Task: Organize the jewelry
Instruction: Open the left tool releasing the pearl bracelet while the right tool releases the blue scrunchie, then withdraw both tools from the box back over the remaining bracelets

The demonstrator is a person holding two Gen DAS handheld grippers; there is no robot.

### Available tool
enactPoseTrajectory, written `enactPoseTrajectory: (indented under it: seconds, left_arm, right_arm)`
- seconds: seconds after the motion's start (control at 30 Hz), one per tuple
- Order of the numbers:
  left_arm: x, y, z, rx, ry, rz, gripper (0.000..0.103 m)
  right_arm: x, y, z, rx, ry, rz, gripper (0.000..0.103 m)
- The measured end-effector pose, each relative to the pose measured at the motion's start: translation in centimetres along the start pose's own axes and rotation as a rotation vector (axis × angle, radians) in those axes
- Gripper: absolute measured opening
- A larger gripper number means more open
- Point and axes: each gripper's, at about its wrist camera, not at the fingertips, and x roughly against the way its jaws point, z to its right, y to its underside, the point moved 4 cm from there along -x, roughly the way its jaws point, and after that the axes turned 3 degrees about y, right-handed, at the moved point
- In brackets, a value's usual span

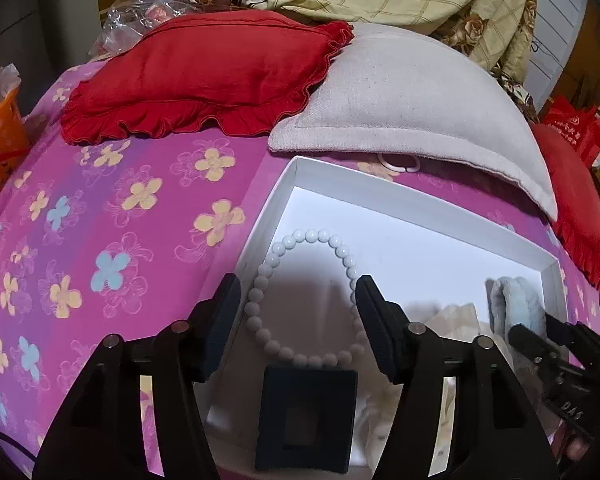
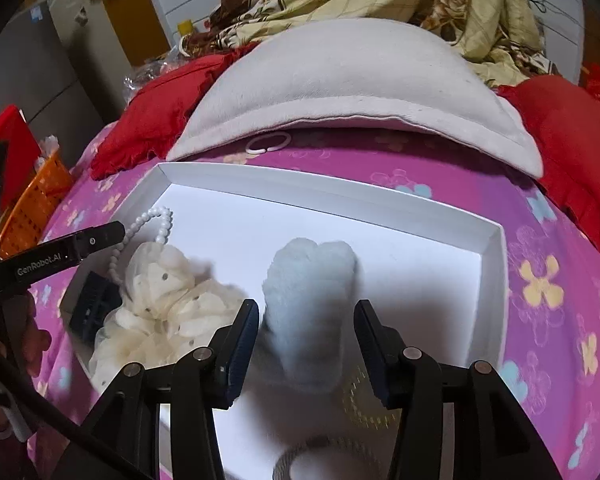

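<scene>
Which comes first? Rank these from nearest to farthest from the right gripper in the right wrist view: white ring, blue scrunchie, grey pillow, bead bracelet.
1. Blue scrunchie, lying between the open fingers of the right gripper, inside the white box.
2. Bead bracelet, in the box's far left corner.
3. White ring, on the bedsheet beyond the box.
4. Grey pillow, behind the ring, its edge overhanging it.

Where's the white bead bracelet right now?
The white bead bracelet lies in the white box, at its left end, beside the cream scrunchie.

Box (image 2: 332, 188) floor lay bare toward its far right corner; scrunchies (image 2: 160, 308), bracelet (image 1: 300, 292) crowded the near left. Pillow (image 2: 352, 92) overhung the bed beyond.
</scene>
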Motion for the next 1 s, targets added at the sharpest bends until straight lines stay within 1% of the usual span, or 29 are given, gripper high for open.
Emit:
enactPoseTrajectory:
  seconds: [0.17,0.3,0.33,0.37,0.43,0.53,0.67,0.83,1.0]
  left_arm:
    - [1.4,1.1,0.2,-0.028,-0.027,0.015,0.061]
    - [3.3,2.8,0.8,-0.055,-0.049,0.039,0.061]
    - [3.7,3.2,1.0,-0.067,-0.057,0.047,0.061]
    - [4.3,3.7,1.3,-0.082,-0.068,0.058,0.061]
    - [5.6,4.7,1.8,-0.109,-0.087,0.084,0.061]
    - [7.4,6.1,2.4,-0.130,-0.093,0.115,0.061]
    - [10.2,8.0,3.5,-0.152,-0.088,0.154,0.061]
    - [13.8,10.5,4.3,-0.157,-0.091,0.210,0.061]
    - [16.2,13.2,4.9,-0.169,-0.102,0.237,0.061]
  right_arm:
    - [3.0,1.4,-0.1,0.000,-0.007,0.020,0.047]
    - [5.5,2.8,-0.5,-0.004,-0.004,0.047,0.048]
    - [6.0,3.3,-0.6,-0.004,-0.001,0.052,0.051]
    - [6.8,4.0,-0.8,-0.003,0.003,0.058,0.056]
    - [7.9,5.2,-1.2,0.001,0.018,0.066,0.062]
    - [9.4,7.2,-1.8,0.015,0.029,0.071,0.062]
    - [11.6,9.5,-2.3,-0.003,0.031,0.089,0.062]
    - [14.1,12.2,-3.0,-0.018,0.048,0.113,0.062]
    - [15.9,14.4,-3.5,-0.025,0.045,0.124,0.063]
